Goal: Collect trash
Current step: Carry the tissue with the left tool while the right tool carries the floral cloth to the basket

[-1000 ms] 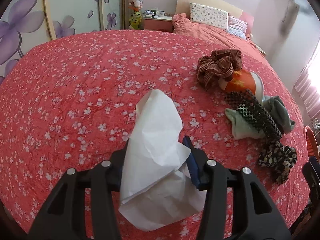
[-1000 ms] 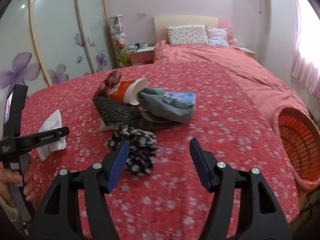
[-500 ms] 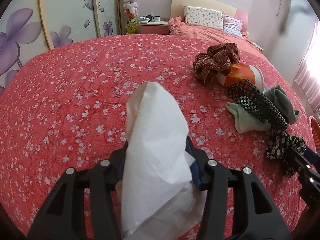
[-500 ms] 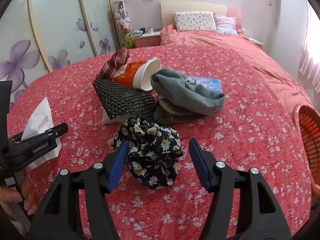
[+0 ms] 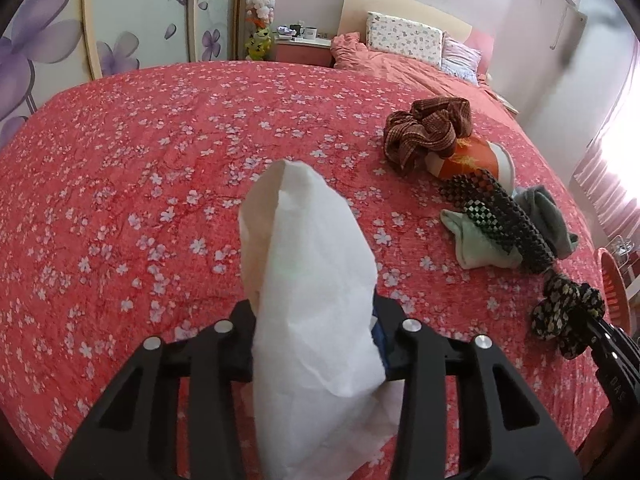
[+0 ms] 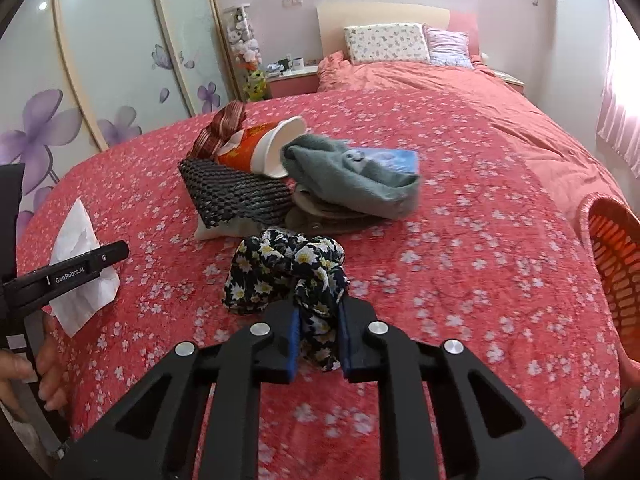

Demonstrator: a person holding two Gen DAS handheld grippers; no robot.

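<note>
Tissue (image 5: pixel 312 300) – light, limp – is pinched mid-fold as my left gripper (image 5: pixel 316 344) closes, while my right gripper (image 6: pixel 318 336) is closing on the soft floral scrunchie (image 6: pixel 286 276).

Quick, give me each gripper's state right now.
Left gripper: closing on the crumpled white tissue paper held between its fingers.
Right gripper: closing on the black daisy-print fabric scrunchie, fingers pressing it.

A red flowered bedspread (image 5: pixel 160 168) covers the bed, wardrobe doors (image 6: pixel 120 80) with purple flowers behind, pink curtain (image 6: pixel 618 92) sunlit.
</note>
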